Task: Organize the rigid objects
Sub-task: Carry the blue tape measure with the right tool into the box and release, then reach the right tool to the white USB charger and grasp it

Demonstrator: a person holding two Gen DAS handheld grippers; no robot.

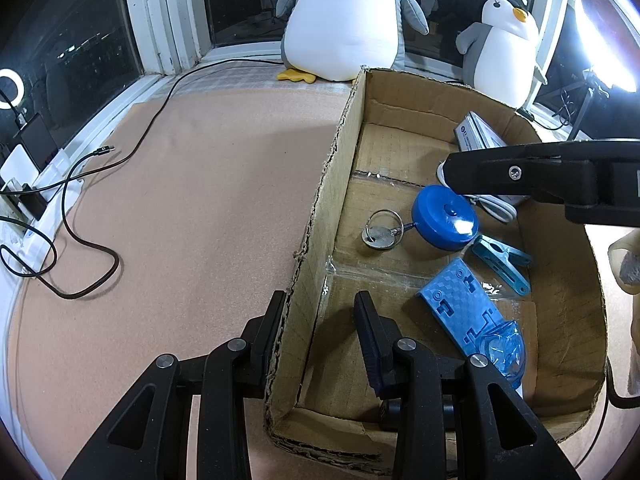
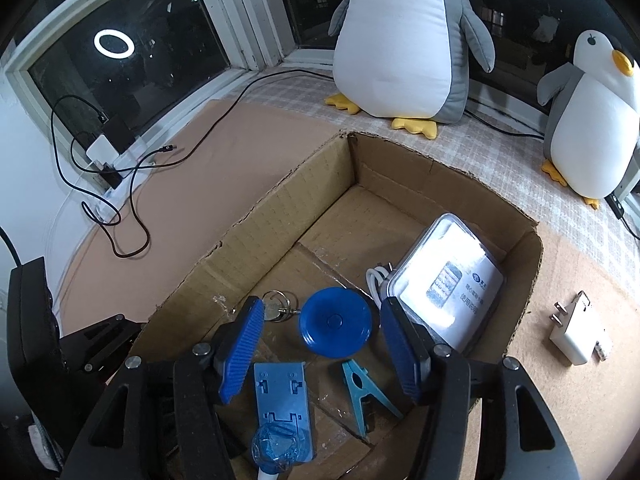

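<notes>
**Both grippers open at a box holding six items**

Left gripper [image 1: 320,312] straddles the near left wall of the cardboard box [image 1: 332,168]: one finger is outside the wall, the other inside, with the jaws apart and gripping nothing. The right gripper [image 2: 322,344] hangs over the box interior with its two blue-padded fingers [image 2: 244,344] spread wide and empty.

Six things lie on the box floor. One round blue disc [image 2: 335,322] sits near the middle, with one key ring and key [image 2: 278,308] attached on its left side. One teal clothespin [image 2: 362,386] lies just in front of the disc. One flat blue plastic plate [image 2: 282,404] rests beside the clothespin, and one crumpled piece of blue film [image 2: 276,448] lies on its near end. One clear-lidded case with a printed leaflet [image 2: 444,284] leans in the far right corner, with one coiled white cable [image 2: 375,280] beside it.

Outside the box, one white plug adapter [image 2: 576,330] lies on the brown mat [image 1: 200,200] to the right. Two plush penguins [image 2: 404,40] stand by the window, and black cables [image 1: 80,240] trail across the mat's left side.
</notes>
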